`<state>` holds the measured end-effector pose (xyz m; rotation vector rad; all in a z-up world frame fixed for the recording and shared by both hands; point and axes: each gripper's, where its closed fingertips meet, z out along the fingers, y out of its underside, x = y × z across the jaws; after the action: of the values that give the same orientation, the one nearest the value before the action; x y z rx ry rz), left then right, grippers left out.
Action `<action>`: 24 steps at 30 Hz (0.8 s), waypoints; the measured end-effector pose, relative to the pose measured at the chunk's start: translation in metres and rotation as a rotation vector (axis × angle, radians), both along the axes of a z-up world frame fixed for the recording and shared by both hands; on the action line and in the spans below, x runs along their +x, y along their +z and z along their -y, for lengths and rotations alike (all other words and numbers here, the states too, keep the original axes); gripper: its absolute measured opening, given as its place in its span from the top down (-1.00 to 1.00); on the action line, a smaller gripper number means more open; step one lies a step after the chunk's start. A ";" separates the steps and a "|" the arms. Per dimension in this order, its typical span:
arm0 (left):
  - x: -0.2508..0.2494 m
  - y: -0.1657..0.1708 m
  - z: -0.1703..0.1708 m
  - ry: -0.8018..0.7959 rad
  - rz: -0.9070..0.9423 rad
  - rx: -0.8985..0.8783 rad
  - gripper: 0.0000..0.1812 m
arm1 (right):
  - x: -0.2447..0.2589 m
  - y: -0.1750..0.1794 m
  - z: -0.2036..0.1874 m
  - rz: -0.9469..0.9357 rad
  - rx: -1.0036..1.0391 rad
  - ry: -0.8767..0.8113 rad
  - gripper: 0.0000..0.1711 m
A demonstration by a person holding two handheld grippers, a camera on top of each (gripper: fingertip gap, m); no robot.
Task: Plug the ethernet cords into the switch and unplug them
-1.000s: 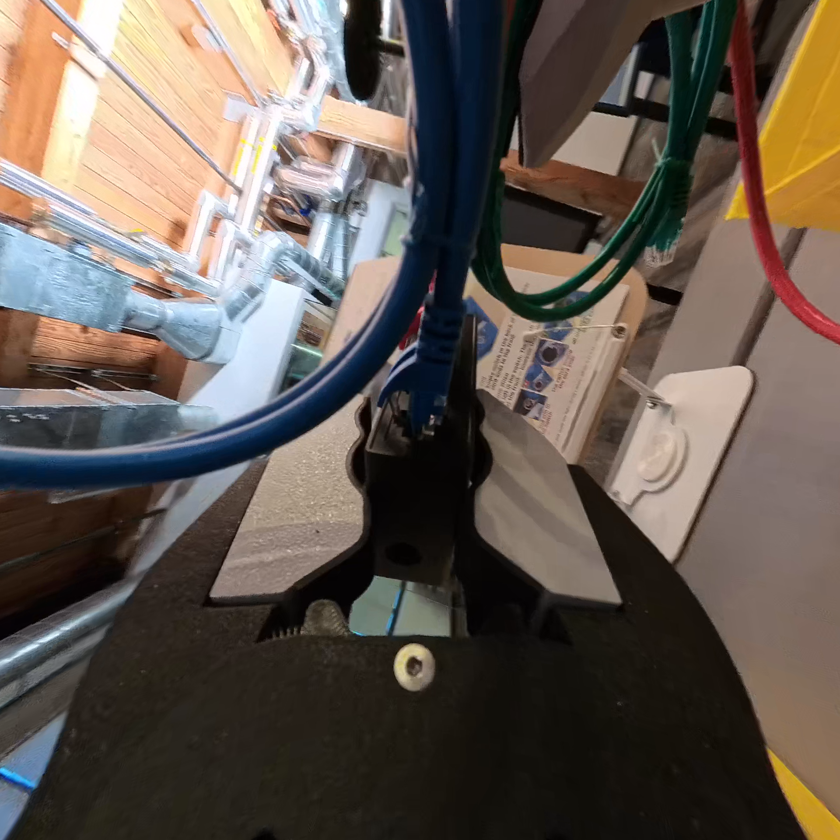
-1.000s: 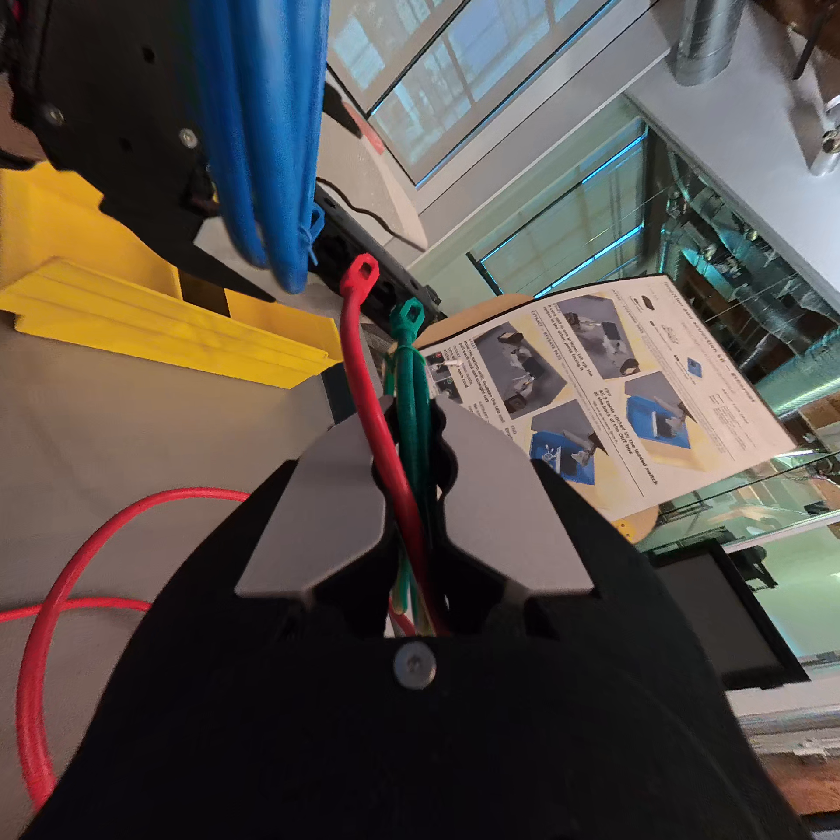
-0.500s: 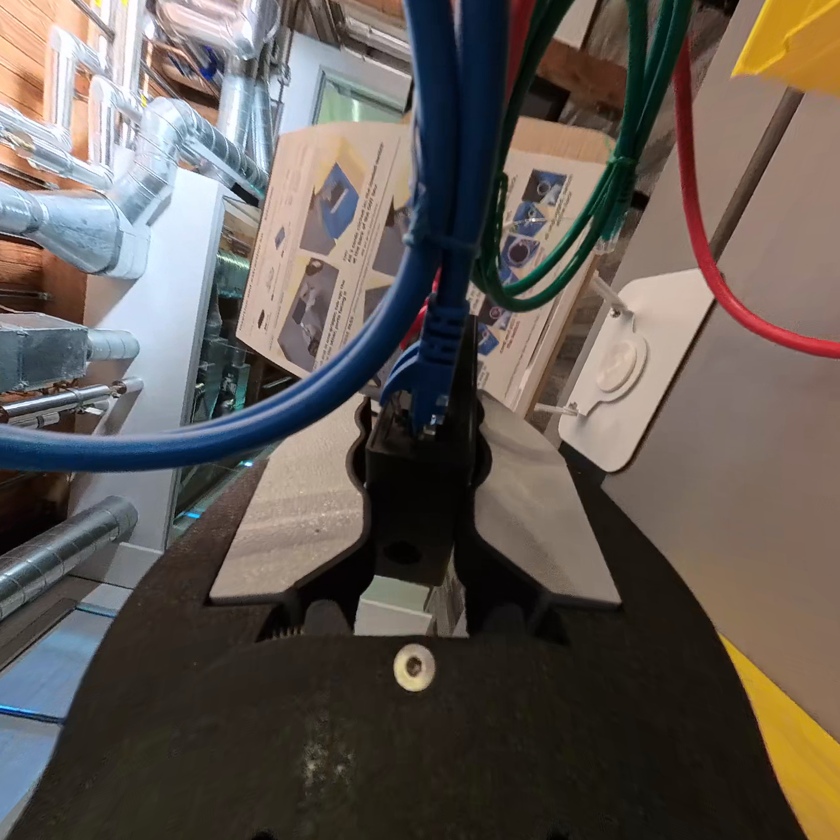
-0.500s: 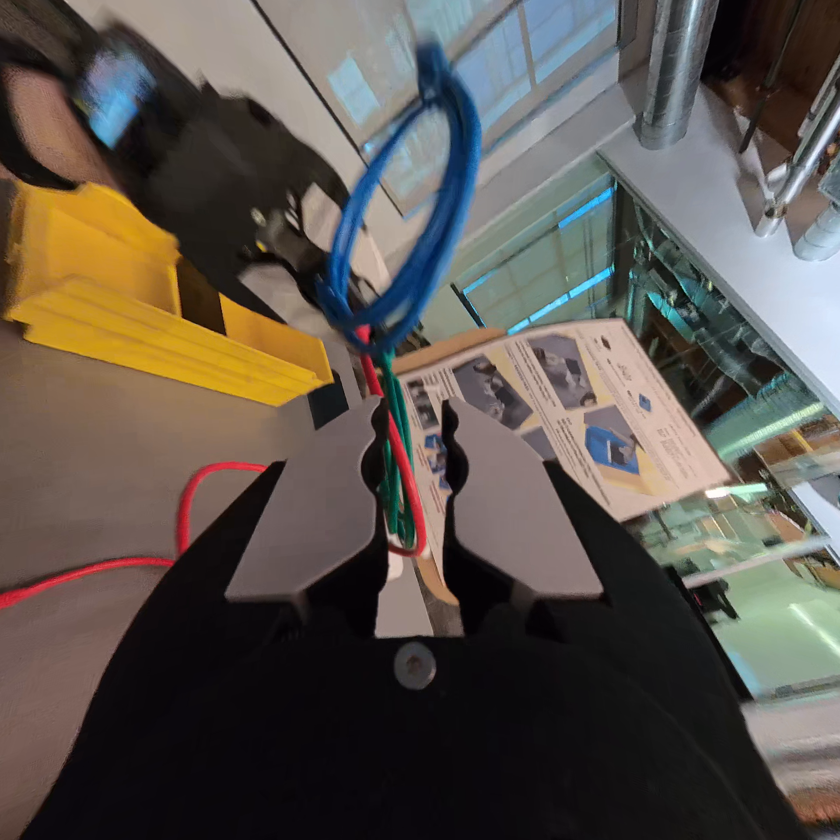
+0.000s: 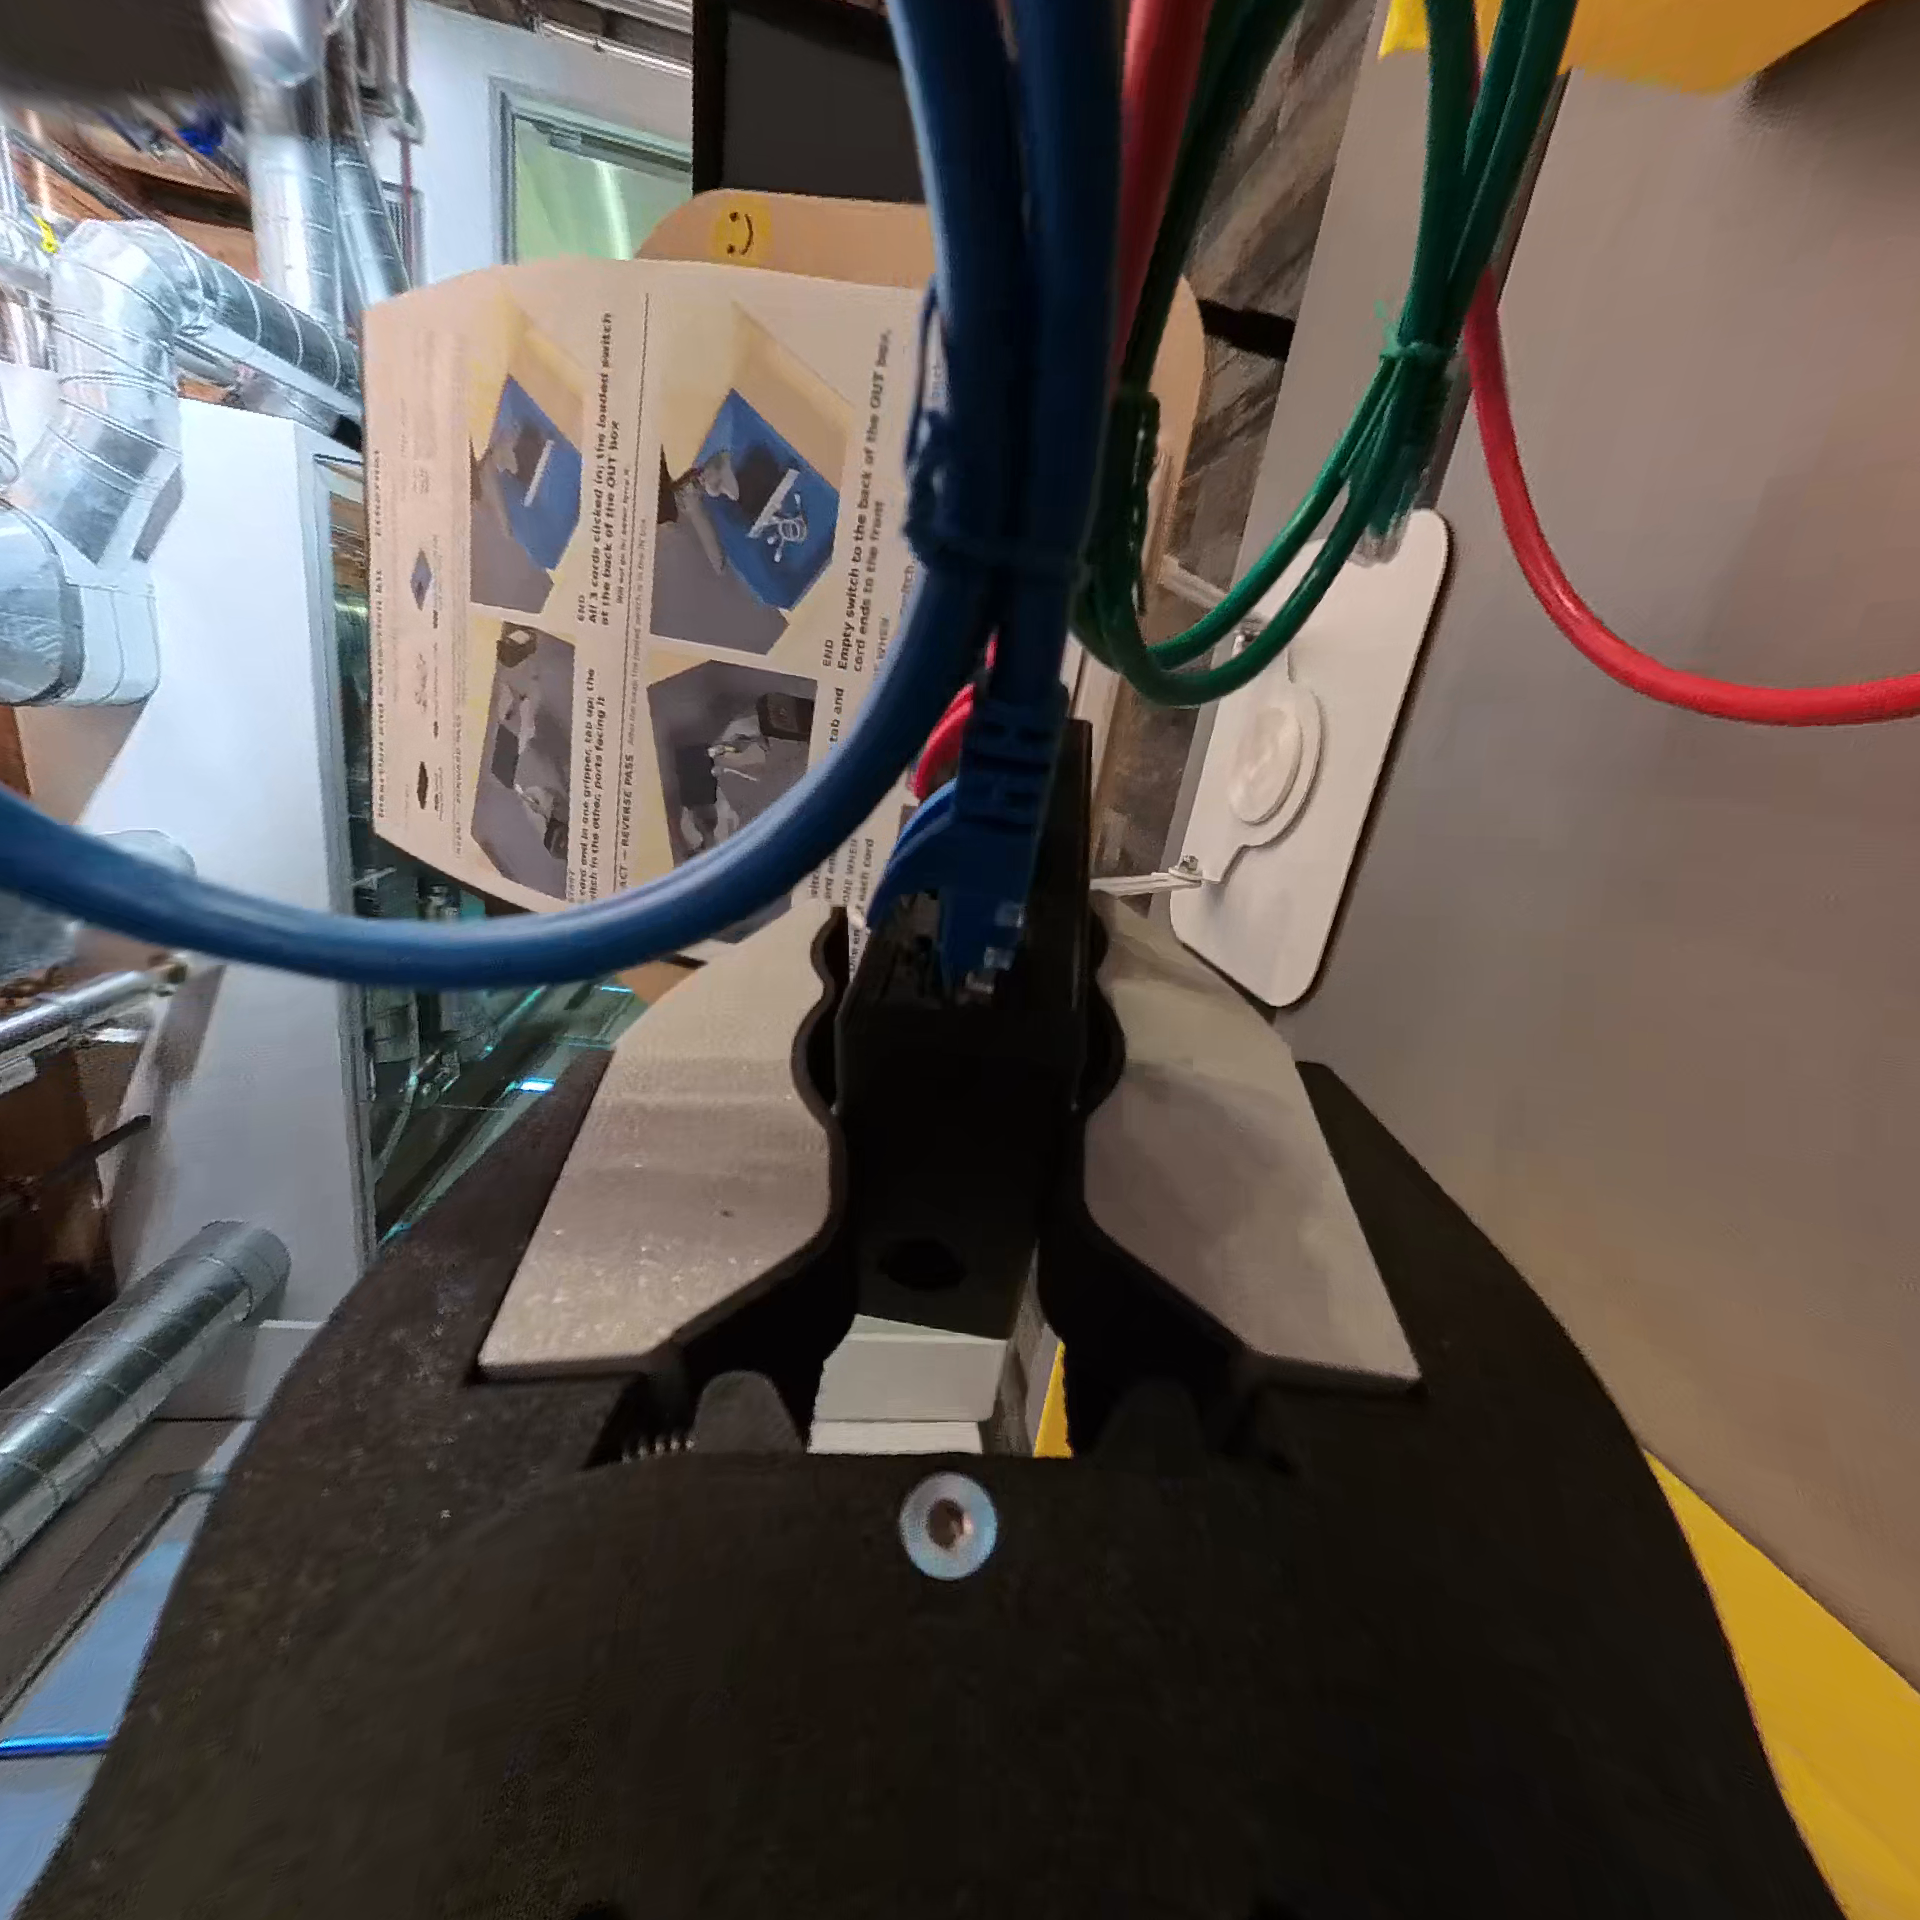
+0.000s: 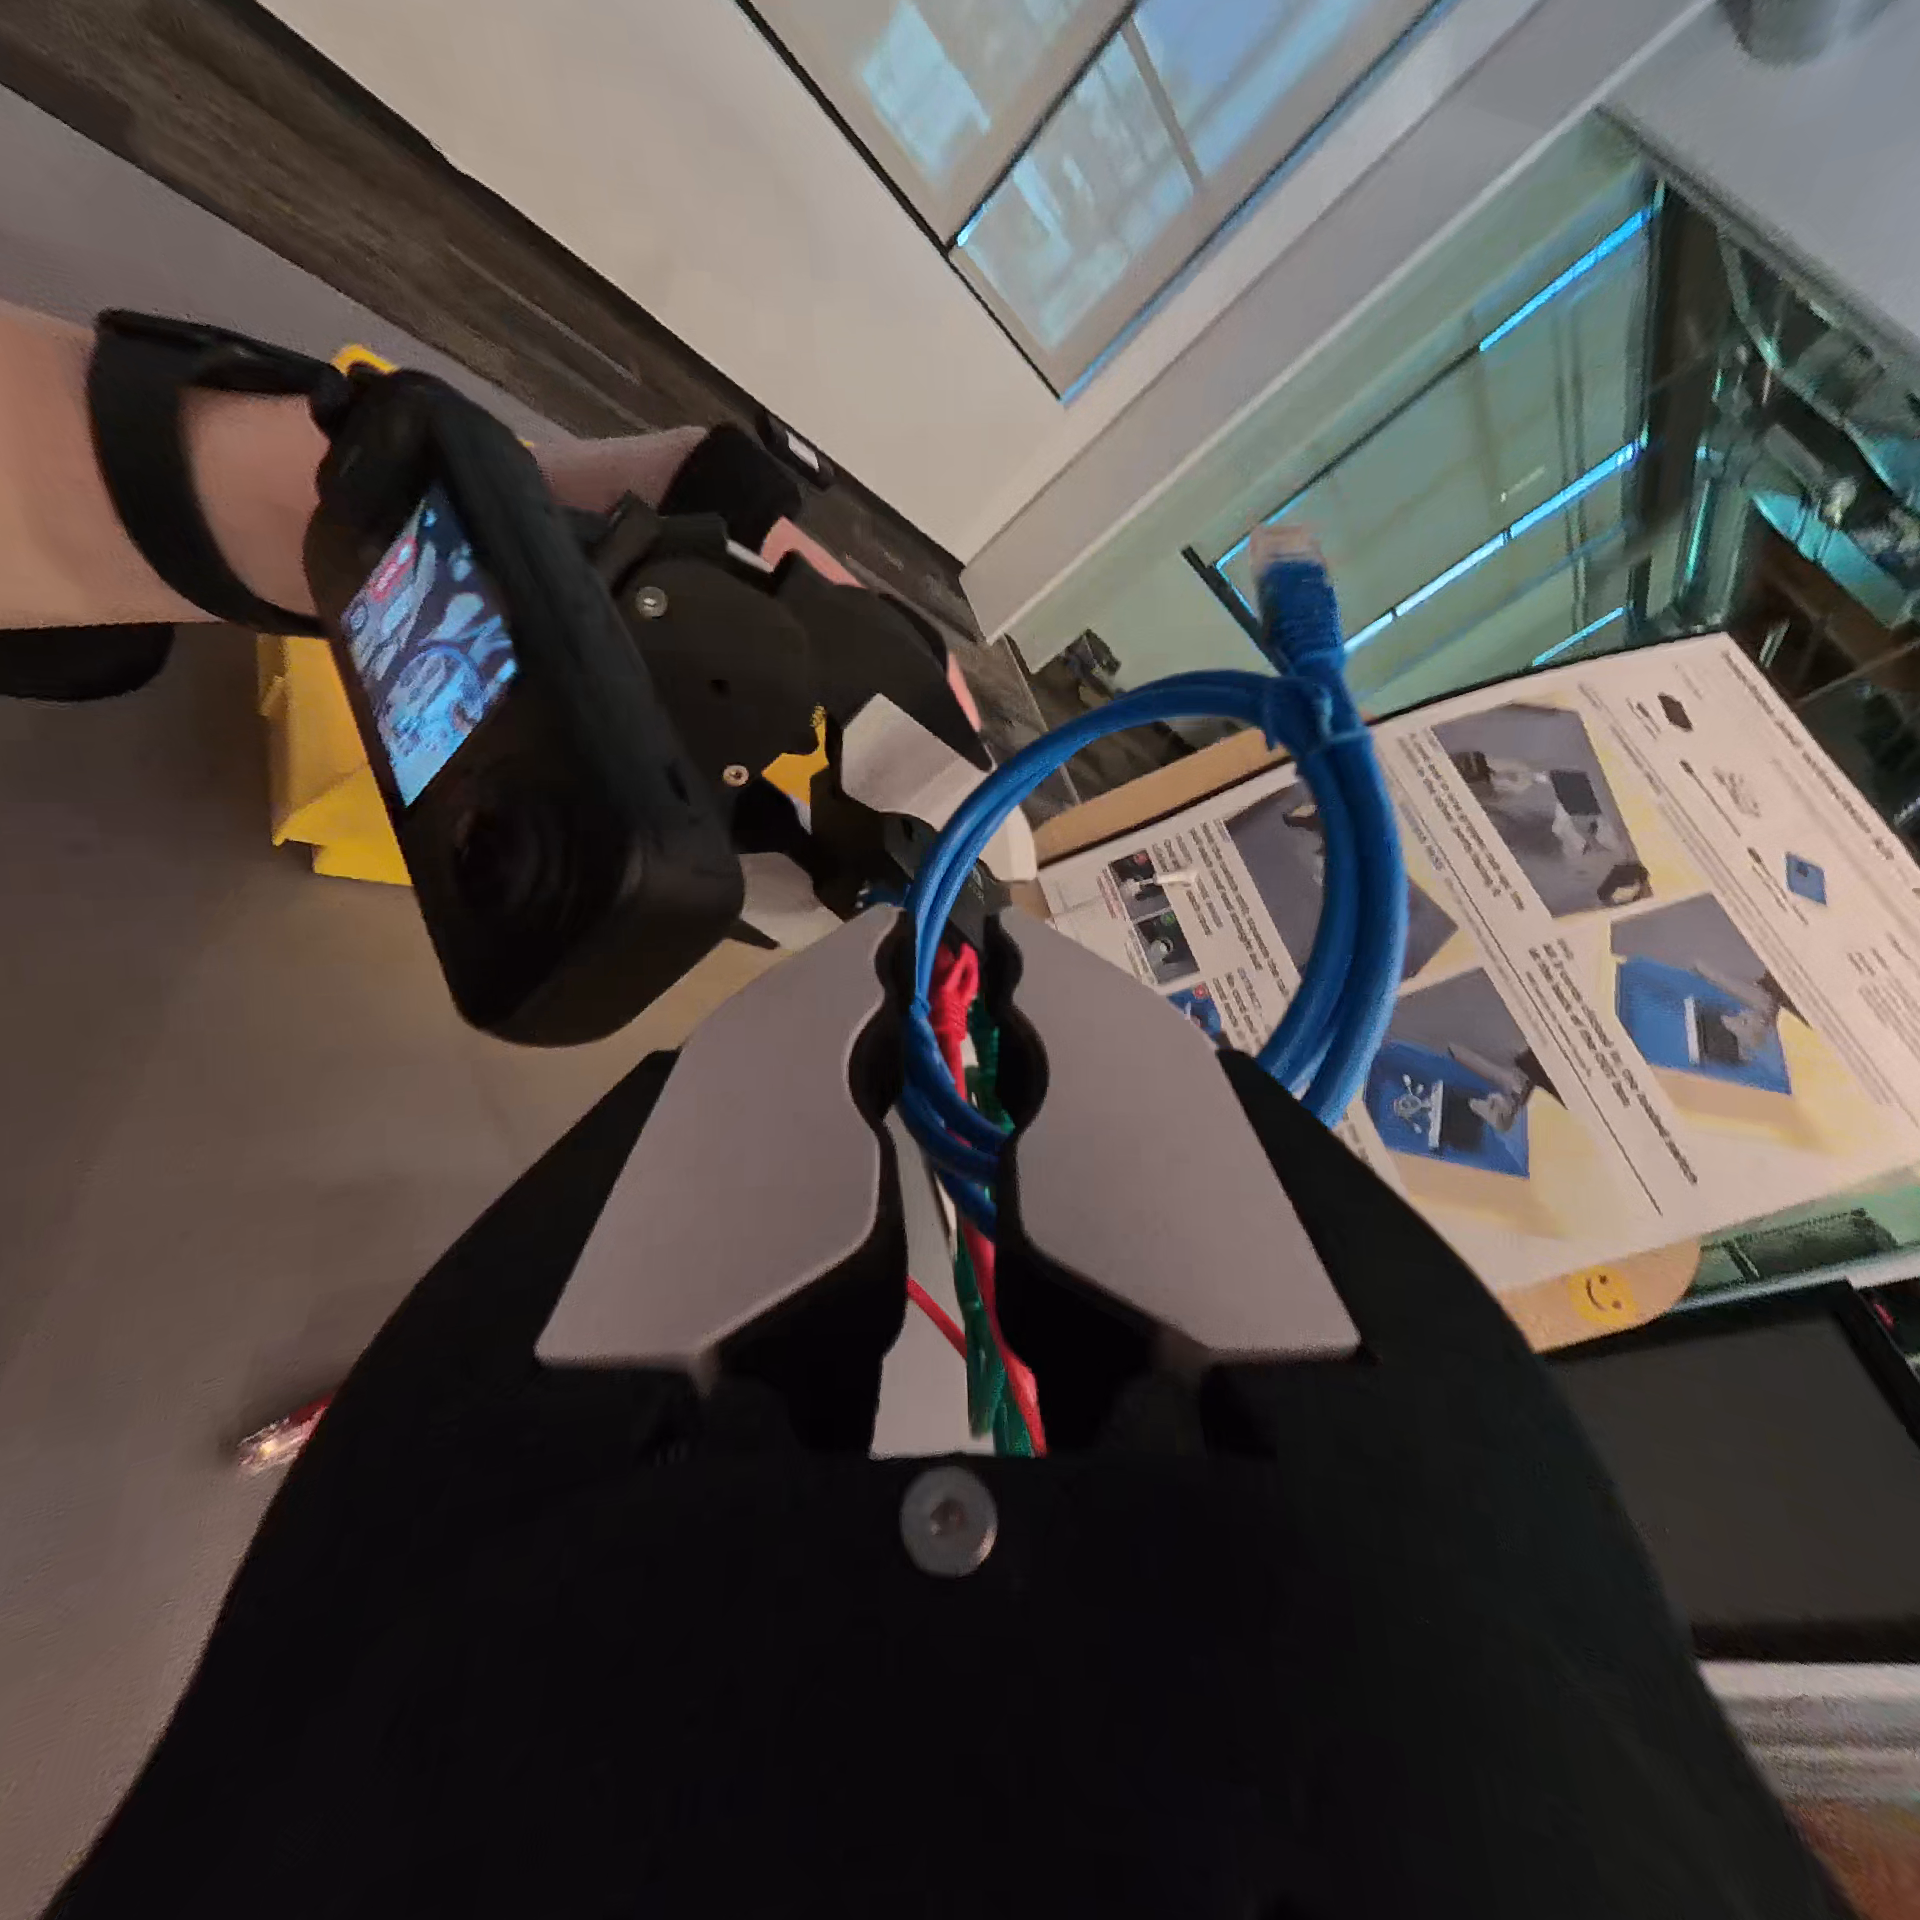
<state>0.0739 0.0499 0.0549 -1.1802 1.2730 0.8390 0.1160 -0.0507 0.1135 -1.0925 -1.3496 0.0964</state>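
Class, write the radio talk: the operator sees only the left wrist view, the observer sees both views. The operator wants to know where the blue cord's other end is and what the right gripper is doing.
Operator: My left gripper clamps the switch, with the blue cord in its port. Where is its other end?
Observer: It is free. That plug sticks up in the air, in no port.
Operator: And the right gripper?
Observer: The right gripper has the blue cord, red cord and green cord running between its fingers. Whether it pinches them, I cannot tell.
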 end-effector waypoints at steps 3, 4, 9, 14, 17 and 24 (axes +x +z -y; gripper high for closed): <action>0.000 -0.003 -0.003 0.010 -0.031 0.020 0.56 | 0.005 0.003 0.001 0.014 0.015 -0.012 0.85; 0.000 -0.003 -0.003 0.012 -0.035 0.024 0.56 | 0.006 0.004 0.006 0.016 0.009 0.007 0.84; 0.003 -0.006 -0.001 0.021 -0.072 0.034 0.56 | 0.005 0.000 0.009 -0.005 -0.129 0.008 0.84; 0.011 -0.014 0.001 0.008 -0.104 0.016 0.56 | -0.004 -0.017 -0.002 0.013 -0.202 -0.022 0.84; 0.014 -0.018 0.001 -0.012 -0.101 -0.001 0.56 | -0.004 -0.026 -0.010 0.061 -0.166 -0.059 0.84; 0.018 -0.017 0.004 -0.044 -0.087 -0.001 0.56 | 0.001 -0.027 -0.013 0.084 -0.137 -0.038 0.84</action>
<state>0.0917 0.0457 0.0381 -1.1226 1.3658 0.8648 0.1169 -0.0378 0.0866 -1.2483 -1.4130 0.1175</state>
